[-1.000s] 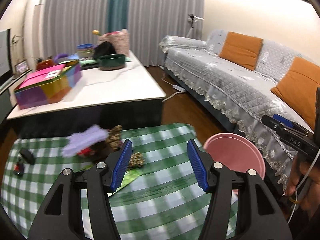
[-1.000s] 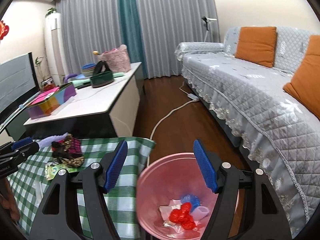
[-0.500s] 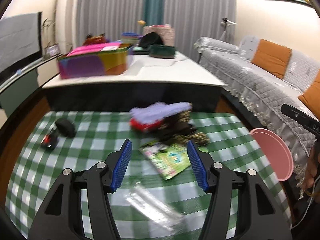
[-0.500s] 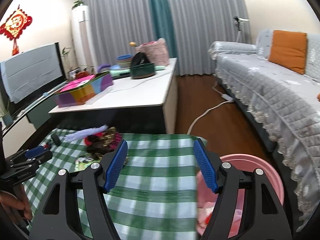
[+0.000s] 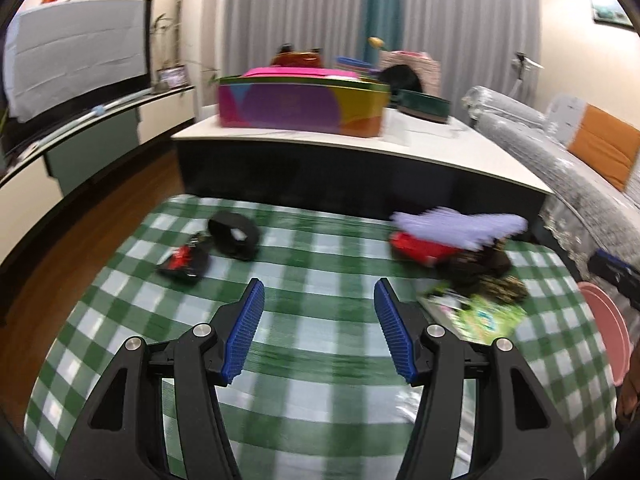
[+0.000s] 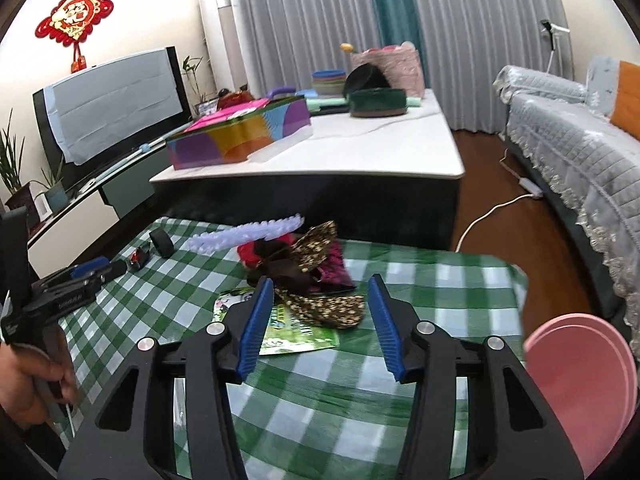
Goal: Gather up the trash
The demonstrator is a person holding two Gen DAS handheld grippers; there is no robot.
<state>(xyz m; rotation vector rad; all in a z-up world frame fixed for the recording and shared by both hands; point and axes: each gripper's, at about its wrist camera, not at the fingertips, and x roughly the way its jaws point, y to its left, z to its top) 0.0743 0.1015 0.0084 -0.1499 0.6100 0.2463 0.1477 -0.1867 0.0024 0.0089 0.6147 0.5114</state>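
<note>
On the green checked cloth (image 5: 320, 360) lies a heap of scraps: a lilac toothed strip (image 5: 460, 226) (image 6: 248, 234), a red lump (image 5: 416, 250) and leopard-print fabric (image 6: 320, 304). A green wrapper (image 5: 480, 314) (image 6: 296, 332) lies flat beside the heap. A black ring (image 5: 234, 234) and a small red-black piece (image 5: 184, 260) sit far left. My left gripper (image 5: 318, 292) hangs open over bare cloth between the two groups. My right gripper (image 6: 320, 284) points at the heap, its jaws closing with nothing pressed between them. The pink bin (image 6: 580, 380) (image 5: 604, 332) stands off the cloth's right edge.
Behind the cloth stands a low white table (image 6: 360, 152) with a colourful box (image 5: 300, 110) and bowls. A grey sofa (image 6: 580, 140) runs along the right, with a white cable (image 6: 492, 212) on the wooden floor. A covered TV (image 6: 112, 100) is at the left.
Both views have swung left, from the pink bin to the checked cloth and the heap. The bin now sits at the right edge. My right jaws stand narrower than before.
</note>
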